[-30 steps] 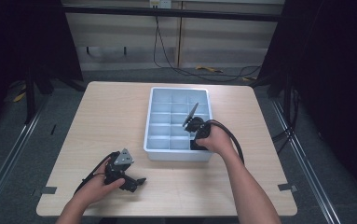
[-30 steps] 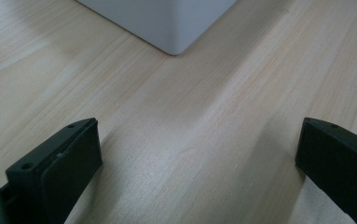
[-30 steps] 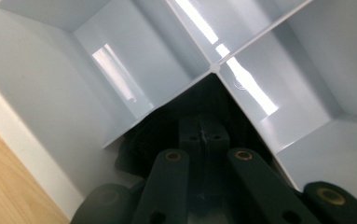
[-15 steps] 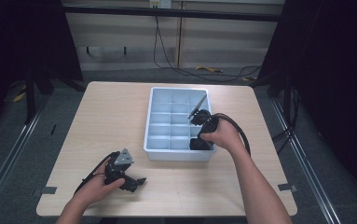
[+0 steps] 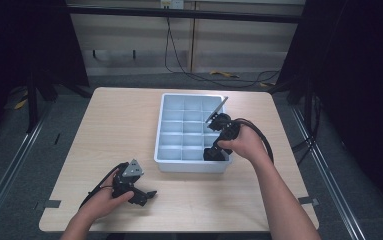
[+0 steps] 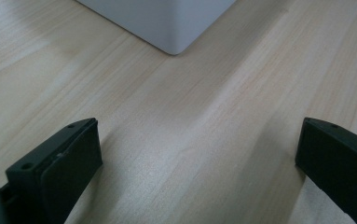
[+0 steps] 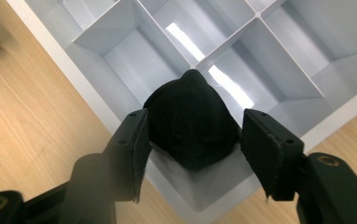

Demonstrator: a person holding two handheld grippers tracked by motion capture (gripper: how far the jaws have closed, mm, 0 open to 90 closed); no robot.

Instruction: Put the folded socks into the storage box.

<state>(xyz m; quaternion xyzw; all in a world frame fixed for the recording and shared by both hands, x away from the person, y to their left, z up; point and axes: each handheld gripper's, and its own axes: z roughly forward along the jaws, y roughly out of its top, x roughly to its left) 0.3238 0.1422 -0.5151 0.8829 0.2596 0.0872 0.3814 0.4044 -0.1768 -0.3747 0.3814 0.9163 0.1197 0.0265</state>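
Black lump of soft-looking stuff (image 7: pixel 190 126) sits in the corner cell of the pale grey divided tray (image 7: pixel 97 105), straight below the right gripper (image 7: pixel 192 156). It rests against the cell's divider corner and fills most of the compartment. In the high view the same dark object (image 5: pixel 214 153) is in the tray's (image 5: pixel 189 165) near right corner cell, under the right hand (image 5: pixel 244 145).

Right gripper (image 5: pixel 218 142): jaws have just been opening, now partly spread. The lump is in line between them but lower, and I see gaps on both sides, so the pads are not pressing on it. Released, nothing held. The gripper points down into the tray, cable looping off to its right side.

Left gripper (image 6: pixel 192 182): jaws wide apart, only bare wood of the table (image 6: pixel 204 130) between them. The tray's rounded outer corner (image 6: pixel 174 28) is ahead of its jaws, well apart. In the high view the left gripper (image 5: pixel 146 196) lies low on the table (image 5: pixel 109 130) near the front edge, left hand (image 5: pixel 106 200) on it, grey three-cornered plate on top, jaws aimed toward the tray side.

Other tray cells seen from the right gripper camera look unoccupied, pale walls with light reflections.
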